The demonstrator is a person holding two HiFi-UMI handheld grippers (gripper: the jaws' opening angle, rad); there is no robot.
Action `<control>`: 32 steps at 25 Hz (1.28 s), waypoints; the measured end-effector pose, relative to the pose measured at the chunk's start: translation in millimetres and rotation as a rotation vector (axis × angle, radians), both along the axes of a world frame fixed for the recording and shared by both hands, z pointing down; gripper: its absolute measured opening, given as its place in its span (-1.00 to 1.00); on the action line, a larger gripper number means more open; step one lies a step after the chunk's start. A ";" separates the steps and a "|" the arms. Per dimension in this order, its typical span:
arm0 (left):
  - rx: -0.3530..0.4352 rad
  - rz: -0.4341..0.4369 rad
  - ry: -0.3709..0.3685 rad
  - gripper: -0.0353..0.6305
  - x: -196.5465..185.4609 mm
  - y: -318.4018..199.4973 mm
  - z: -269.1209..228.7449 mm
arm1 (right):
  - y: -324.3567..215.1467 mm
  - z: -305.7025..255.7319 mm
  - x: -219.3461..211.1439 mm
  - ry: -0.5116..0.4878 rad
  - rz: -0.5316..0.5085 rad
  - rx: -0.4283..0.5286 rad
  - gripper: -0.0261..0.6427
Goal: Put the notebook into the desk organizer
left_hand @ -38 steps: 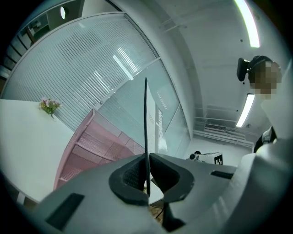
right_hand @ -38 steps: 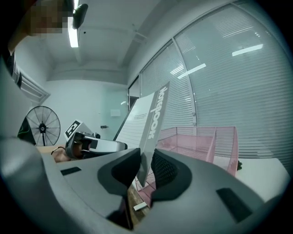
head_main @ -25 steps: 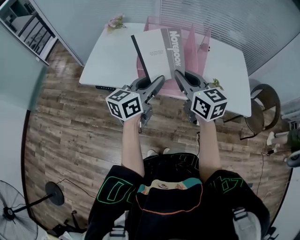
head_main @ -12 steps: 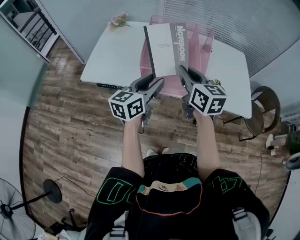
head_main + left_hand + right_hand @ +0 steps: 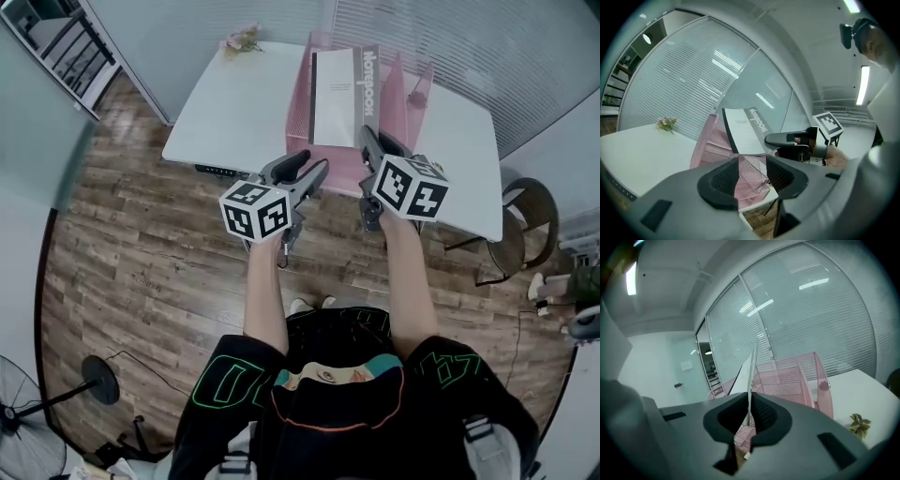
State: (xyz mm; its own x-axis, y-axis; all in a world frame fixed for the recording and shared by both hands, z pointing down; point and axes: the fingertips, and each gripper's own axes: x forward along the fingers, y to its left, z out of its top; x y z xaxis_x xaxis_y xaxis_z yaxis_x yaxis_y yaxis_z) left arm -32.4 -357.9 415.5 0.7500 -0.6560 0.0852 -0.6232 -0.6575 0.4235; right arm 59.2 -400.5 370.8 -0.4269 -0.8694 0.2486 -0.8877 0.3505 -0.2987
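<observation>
A grey and white notebook (image 5: 344,97) stands on edge above the pink mesh desk organizer (image 5: 323,164) on the white table (image 5: 239,112). My right gripper (image 5: 368,141) is shut on the notebook's lower corner; in the right gripper view the notebook (image 5: 751,376) shows edge-on between the jaws of that gripper (image 5: 750,423). My left gripper (image 5: 314,169) is open and empty, a little to the left of the notebook and apart from it. In the left gripper view the notebook (image 5: 744,130) and organizer (image 5: 712,145) lie beyond the open left gripper (image 5: 752,180).
A small sprig of dried flowers (image 5: 240,40) lies at the table's far left corner, and a small plant (image 5: 858,423) sits on the table to the right. A glass wall with blinds (image 5: 450,37) stands behind the table. A chair (image 5: 525,220) is at the right.
The left gripper has let go of the notebook and drawn back. The right gripper has carried the notebook forward and to the right, turning it more upright over the organizer.
</observation>
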 end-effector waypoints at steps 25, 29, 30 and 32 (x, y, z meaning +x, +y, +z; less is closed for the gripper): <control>0.075 0.021 0.079 -0.34 -10.2 6.4 -19.6 | -22.8 24.3 -12.0 0.800 0.068 -0.032 -0.32; 0.091 0.010 0.079 -0.34 -12.5 7.7 -23.2 | -24.0 23.4 -12.7 0.785 0.057 -0.011 -0.29; 0.097 0.005 0.076 -0.36 -13.0 8.2 -24.5 | -23.1 21.0 -12.1 0.775 0.066 0.009 -0.29; 0.113 -0.010 0.065 -0.39 -15.0 8.8 -28.8 | -19.7 12.4 -11.1 0.739 0.082 0.060 -0.30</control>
